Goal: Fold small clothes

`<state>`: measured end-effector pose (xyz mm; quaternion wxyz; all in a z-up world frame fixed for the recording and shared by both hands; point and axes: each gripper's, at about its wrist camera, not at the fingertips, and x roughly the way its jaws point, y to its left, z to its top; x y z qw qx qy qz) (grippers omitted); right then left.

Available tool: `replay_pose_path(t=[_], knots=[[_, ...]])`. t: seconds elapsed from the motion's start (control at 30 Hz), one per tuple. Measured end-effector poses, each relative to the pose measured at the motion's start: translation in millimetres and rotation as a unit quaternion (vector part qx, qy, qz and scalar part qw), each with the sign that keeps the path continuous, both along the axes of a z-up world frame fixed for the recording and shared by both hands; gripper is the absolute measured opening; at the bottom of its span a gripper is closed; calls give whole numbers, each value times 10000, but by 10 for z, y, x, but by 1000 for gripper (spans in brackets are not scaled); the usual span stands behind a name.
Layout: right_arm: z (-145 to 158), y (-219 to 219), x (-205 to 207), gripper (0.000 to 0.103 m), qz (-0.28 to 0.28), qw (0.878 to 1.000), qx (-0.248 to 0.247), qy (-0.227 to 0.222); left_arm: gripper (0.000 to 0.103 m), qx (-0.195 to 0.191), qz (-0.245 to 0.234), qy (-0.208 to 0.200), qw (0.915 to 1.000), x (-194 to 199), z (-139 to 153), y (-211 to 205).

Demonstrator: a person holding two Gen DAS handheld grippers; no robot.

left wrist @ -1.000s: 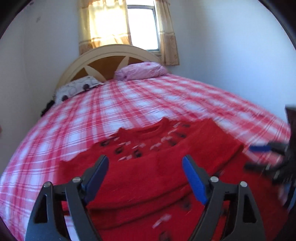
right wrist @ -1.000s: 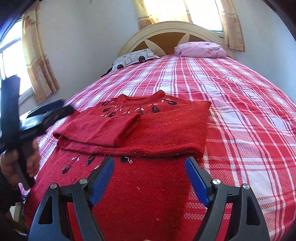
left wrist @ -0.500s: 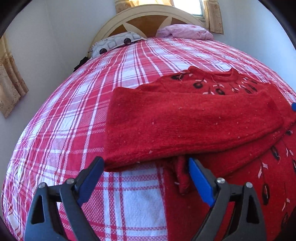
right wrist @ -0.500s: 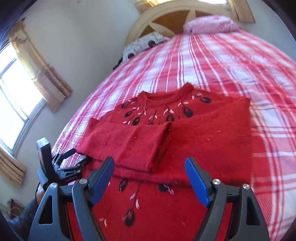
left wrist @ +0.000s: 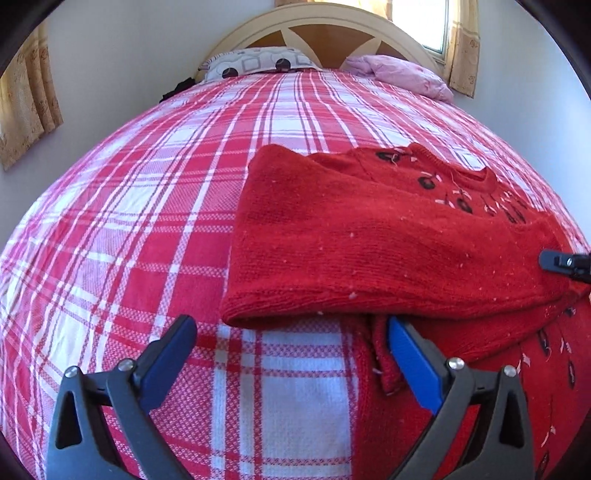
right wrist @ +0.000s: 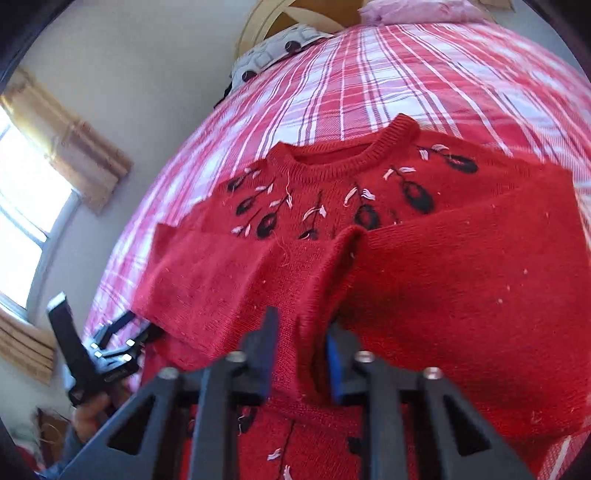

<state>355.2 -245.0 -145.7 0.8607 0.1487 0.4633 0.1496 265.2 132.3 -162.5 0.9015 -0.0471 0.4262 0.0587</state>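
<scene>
A red knitted sweater (left wrist: 388, 236) with black and white embroidery lies on the plaid bed, both sleeves folded across the chest. It also shows in the right wrist view (right wrist: 443, 258). My left gripper (left wrist: 291, 347) is open and empty, low at the sweater's left folded edge, its right finger beside the cloth under that edge. My right gripper (right wrist: 301, 350) is shut on the cuff of the sweater's sleeve (right wrist: 321, 295), which bunches between the fingers. The right gripper's tip shows in the left wrist view (left wrist: 565, 262). The left gripper shows at lower left of the right wrist view (right wrist: 110, 354).
The red and white plaid bedspread (left wrist: 147, 221) covers the bed. A patterned pillow (left wrist: 255, 64) and a pink pillow (left wrist: 402, 74) lie by the cream headboard (left wrist: 325, 22). Curtained windows (right wrist: 44, 166) stand on the walls.
My right gripper has moved down onto the sweater and shut on the sleeve cuff. My left gripper has moved closer to the sweater's left edge and stays open.
</scene>
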Motion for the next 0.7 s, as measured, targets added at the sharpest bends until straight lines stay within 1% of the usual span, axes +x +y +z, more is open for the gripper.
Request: replay_pose_path(t=[0.1,0.2,0.37,0.47,0.57,0.63,0.7], knots=[[178,-73,-85,7,-79,9995,-20,-314,103,-113,51,21,9999,7,-14,40],[394,-194,-195,6,-166,9978,-96,-631,103,-82,42,29,10000,11,-16,27],[673,-410,-365,6,-319,9944,-202,-990,103,-179,100,23,9998,9,-16,63],[745,-577,-437,6,-463,9927,-253,-1089,103,-292,212,-88,9993,-40,3,120],[760,-734,-488,6,-592,9917,-245,-1110,103,-461,323,-62,9984,-37,-11,183],[756,-821,-525,6,-649,9915,-234,-1104,103,-330,314,-16,9990,-21,-14,145],[718,-912,-573,6,-715,9913,-241,-1074,103,-279,316,9,9991,-14,-18,129]])
